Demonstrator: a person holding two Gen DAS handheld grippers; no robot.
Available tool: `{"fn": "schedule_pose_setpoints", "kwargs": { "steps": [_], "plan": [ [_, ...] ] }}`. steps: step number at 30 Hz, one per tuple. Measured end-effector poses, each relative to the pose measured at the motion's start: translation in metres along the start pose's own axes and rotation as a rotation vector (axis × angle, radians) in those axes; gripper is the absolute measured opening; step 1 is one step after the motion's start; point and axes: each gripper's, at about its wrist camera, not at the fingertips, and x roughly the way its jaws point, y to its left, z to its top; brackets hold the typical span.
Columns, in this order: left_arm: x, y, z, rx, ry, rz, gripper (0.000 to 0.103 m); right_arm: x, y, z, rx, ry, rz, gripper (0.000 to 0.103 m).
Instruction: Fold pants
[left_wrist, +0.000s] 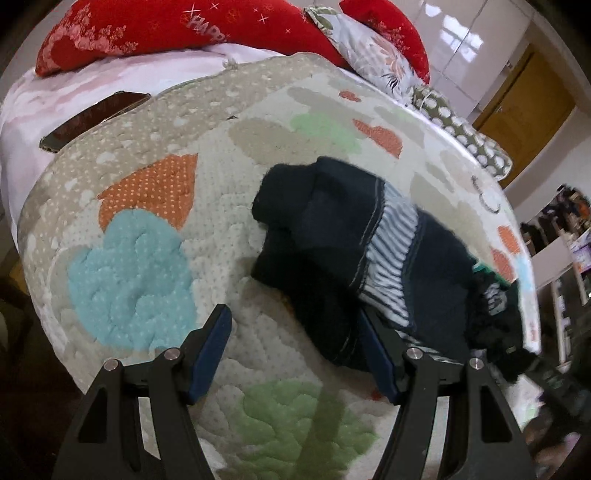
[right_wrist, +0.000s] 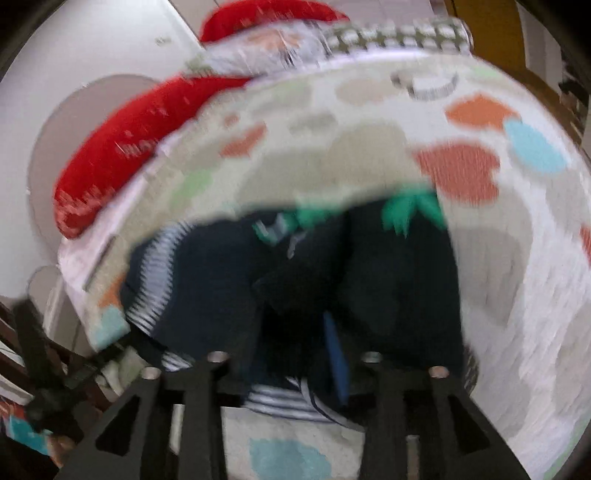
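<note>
Dark navy pants (left_wrist: 332, 236) with a striped inner lining (left_wrist: 391, 254) lie crumpled on the quilted bedspread (left_wrist: 155, 236). My left gripper (left_wrist: 295, 336) is open just above the quilt. Its right finger (left_wrist: 376, 350) is at the pants' near edge, and its left finger (left_wrist: 216, 336) is over bare quilt. In the blurred right wrist view the pants (right_wrist: 391, 280) show green trim (right_wrist: 410, 208). My right gripper (right_wrist: 295, 328) is low over them with dark cloth between its fingers. One blue pad (right_wrist: 337, 354) shows; the other finger is lost in the dark cloth, so I cannot make out a grip.
Red pillows (left_wrist: 147, 29) and a floral pillow (left_wrist: 373, 51) lie at the head of the bed. A dark flat phone (left_wrist: 92, 122) rests on the pink sheet. A wooden door (left_wrist: 524, 103) and cluttered shelves (left_wrist: 565, 236) stand beyond the bed's right side.
</note>
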Motion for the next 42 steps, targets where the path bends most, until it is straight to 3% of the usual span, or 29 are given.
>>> {"fn": "schedule_pose_setpoints", "kwargs": {
  "steps": [2,8,13,16,20,22,28,30,32,34,42],
  "plan": [
    [-0.011,0.010,0.003,-0.043,-0.029,-0.025,0.068,-0.001,0.001,-0.003,-0.012,-0.016,-0.002,0.040],
    [-0.027,0.055,0.012,-0.175,-0.099,0.049,0.068,-0.032,0.041,0.011,-0.126,-0.060,0.018,0.046],
    [-0.033,0.089,0.008,-0.259,-0.105,0.020,0.068,-0.012,0.105,0.023,-0.266,0.011,0.047,0.052],
    [-0.041,0.099,0.007,-0.283,-0.121,0.015,0.068,0.015,0.151,0.031,-0.347,0.062,0.039,0.064],
    [-0.049,0.112,0.007,-0.321,-0.140,-0.026,0.068,0.061,0.209,0.042,-0.466,0.132,-0.039,0.072],
    [-0.053,0.119,0.007,-0.334,-0.147,-0.035,0.068,0.091,0.238,0.038,-0.554,0.178,-0.129,0.072],
    [-0.053,0.139,0.003,-0.369,-0.139,-0.059,0.068,0.145,0.266,0.014,-0.746,0.240,-0.339,0.080],
    [-0.051,0.141,0.001,-0.379,-0.130,-0.078,0.068,0.148,0.264,0.013,-0.737,0.240,-0.358,0.073],
    [-0.050,0.140,0.001,-0.377,-0.128,-0.086,0.068,0.142,0.257,0.020,-0.689,0.229,-0.365,0.043],
    [-0.049,0.134,0.001,-0.365,-0.128,-0.094,0.068,0.132,0.248,0.030,-0.639,0.219,-0.333,0.031],
    [-0.035,0.078,-0.002,-0.209,-0.081,-0.145,0.069,0.087,0.216,0.051,-0.446,0.153,-0.145,0.027]
  ]
}}
